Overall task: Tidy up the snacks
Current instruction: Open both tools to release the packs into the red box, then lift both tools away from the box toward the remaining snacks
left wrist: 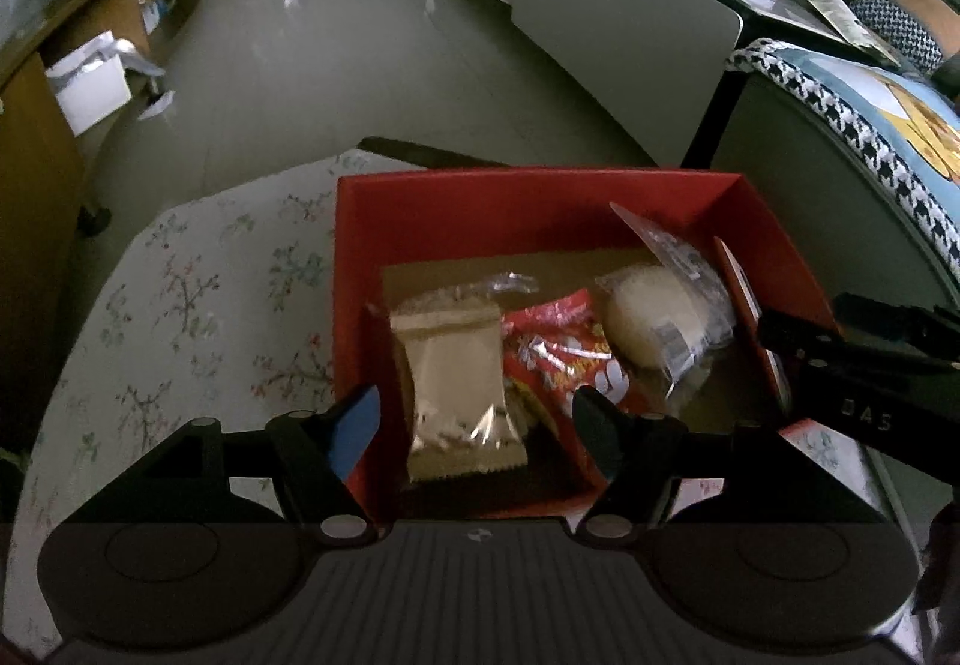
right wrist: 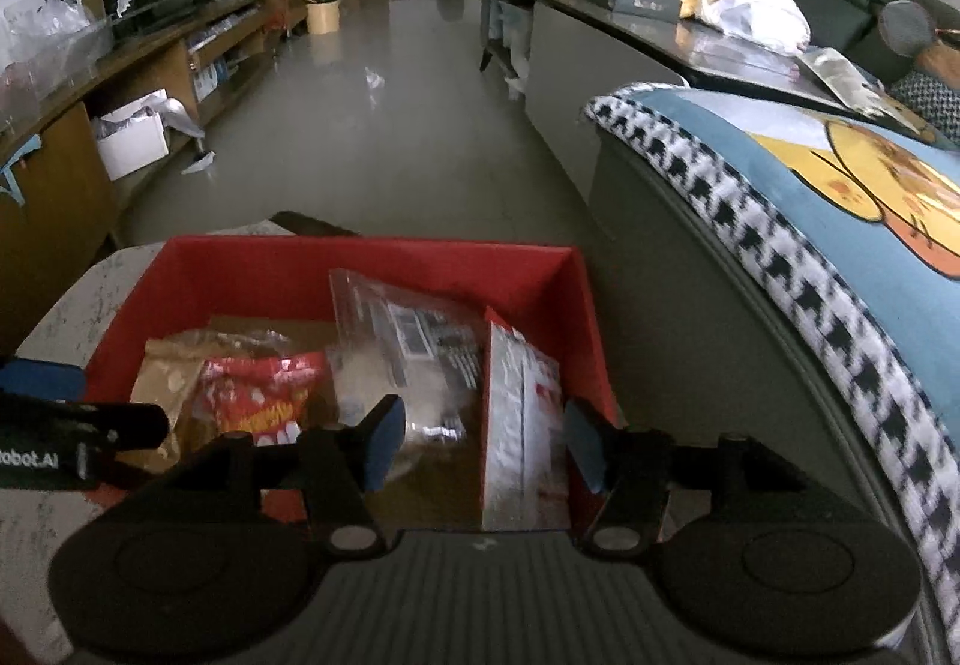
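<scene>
Cardboard, film and cloth

The red box (left wrist: 540,203) looks like matt cardboard; the beige packet (left wrist: 459,395) and clear bun wrapper (left wrist: 678,299) are shiny crinkled film; the tablecloth (left wrist: 180,305) is printed cloth; the far floor (left wrist: 336,35) is glossy.

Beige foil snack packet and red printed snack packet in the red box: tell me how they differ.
The beige foil snack packet is plain and pale; the red printed snack packet is bright with white and yellow print. The beige packet lies on the left, fully in view on top; the red one sits to its right, partly tucked under it. Both are sealed and lie in the red cardboard box.
</scene>
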### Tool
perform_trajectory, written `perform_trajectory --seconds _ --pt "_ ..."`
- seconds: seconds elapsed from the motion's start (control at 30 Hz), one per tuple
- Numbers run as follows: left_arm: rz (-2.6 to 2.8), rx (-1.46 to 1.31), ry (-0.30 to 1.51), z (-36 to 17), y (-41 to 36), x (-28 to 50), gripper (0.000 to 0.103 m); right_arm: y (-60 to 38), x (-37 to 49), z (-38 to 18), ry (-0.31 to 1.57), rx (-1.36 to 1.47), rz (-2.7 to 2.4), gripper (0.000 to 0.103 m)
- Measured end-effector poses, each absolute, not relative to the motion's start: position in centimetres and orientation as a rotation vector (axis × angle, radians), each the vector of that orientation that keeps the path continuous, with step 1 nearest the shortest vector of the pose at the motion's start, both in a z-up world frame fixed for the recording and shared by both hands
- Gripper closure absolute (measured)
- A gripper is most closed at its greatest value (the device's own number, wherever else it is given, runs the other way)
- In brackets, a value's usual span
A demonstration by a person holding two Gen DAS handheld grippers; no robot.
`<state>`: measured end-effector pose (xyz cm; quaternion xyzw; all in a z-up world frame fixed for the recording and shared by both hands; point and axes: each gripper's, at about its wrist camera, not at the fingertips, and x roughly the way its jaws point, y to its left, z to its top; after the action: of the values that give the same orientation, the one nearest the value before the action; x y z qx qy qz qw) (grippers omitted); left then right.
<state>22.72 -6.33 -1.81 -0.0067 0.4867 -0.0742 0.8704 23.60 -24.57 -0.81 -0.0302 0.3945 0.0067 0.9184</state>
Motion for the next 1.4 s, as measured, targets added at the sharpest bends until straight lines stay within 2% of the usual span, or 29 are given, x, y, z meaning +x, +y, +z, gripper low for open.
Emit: perform_trajectory --seconds 0.43,0.77,0.97,1.07,1.23,1.4 --pt "-0.198 -0.021 1.075 -2.8 -6.2 21.1 0.025 -23.9 22.9 -2.7 0.943 -0.012 0.124 0.037" --pt "-0.207 -0.048 1.087 -2.7 -6.1 21.4 0.024 -24.2 23.5 -2.3 0.938 0.006 0.117 0.037" --pt "-0.218 -0.063 1.099 -3.3 -7.1 22.4 0.023 -23.8 25.1 -3.9 0.996 0.008 0.137 0.037" --pt "-0.208 -0.050 1.112 -3.7 -7.2 23.0 0.023 -23.4 25.8 -4.8 1.026 -0.013 0.135 0.030" --pt "-0.191 -0.061 1.153 -4.8 -6.7 23.9 0.024 -24.2 26.0 -5.1 1.064 0.023 0.148 0.025" --pt "-0.198 -0.053 1.174 -4.7 -6.4 23.8 0.024 -24.5 25.4 -5.1 1.099 0.046 0.159 0.025"
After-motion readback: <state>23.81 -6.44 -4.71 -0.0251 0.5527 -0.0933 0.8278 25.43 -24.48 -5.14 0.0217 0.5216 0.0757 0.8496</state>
